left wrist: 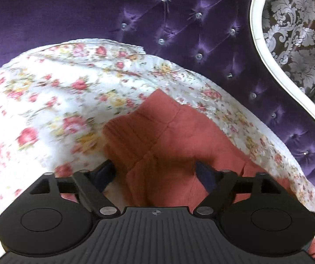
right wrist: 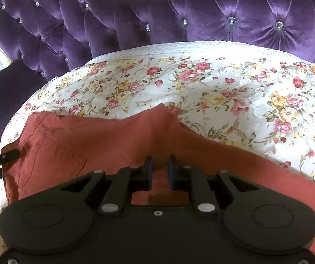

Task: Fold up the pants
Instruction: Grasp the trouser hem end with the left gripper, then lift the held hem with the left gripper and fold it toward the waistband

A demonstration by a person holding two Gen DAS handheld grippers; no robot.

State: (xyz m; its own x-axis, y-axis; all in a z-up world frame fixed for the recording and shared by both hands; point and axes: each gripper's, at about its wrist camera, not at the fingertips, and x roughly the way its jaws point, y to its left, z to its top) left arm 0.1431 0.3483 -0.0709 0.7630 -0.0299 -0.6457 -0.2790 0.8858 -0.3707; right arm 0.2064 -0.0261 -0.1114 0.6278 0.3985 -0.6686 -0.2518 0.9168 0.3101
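Rust-red cotton: one pair of pants (left wrist: 170,136), lying on a floral bedspread (left wrist: 47,101) that covers the bed, in front of a purple tufted headboard (left wrist: 201,22).

Left wrist view. Left gripper (left wrist: 157,173): two fingers (left wrist: 108,171) spread to their widest, nothing pinched; the pants lie below and ahead of them, untouched as far as can be seen. Visible there: a doubled section with a seam running across it, one corner pointing toward the headboard. One white frame edge and patterned wallpaper (left wrist: 300,33) sit at the right. Judgement: the wide spread suits a hand between grips, free to take a new edge.

Right wrist view. Right gripper (right wrist: 159,171): two fingers (right wrist: 148,171) partly closed, a narrow gap between them, cloth lying under and between; whether they actually pinch the fabric cannot be told. The pants stretch across the lower frame, one patch pocket (right wrist: 54,158) at the left, one raised fold peak ahead. The other gripper's dark tip enters at the left edge, beside the pocket end. Judgement: this hand probably anchors the middle while the other resets.
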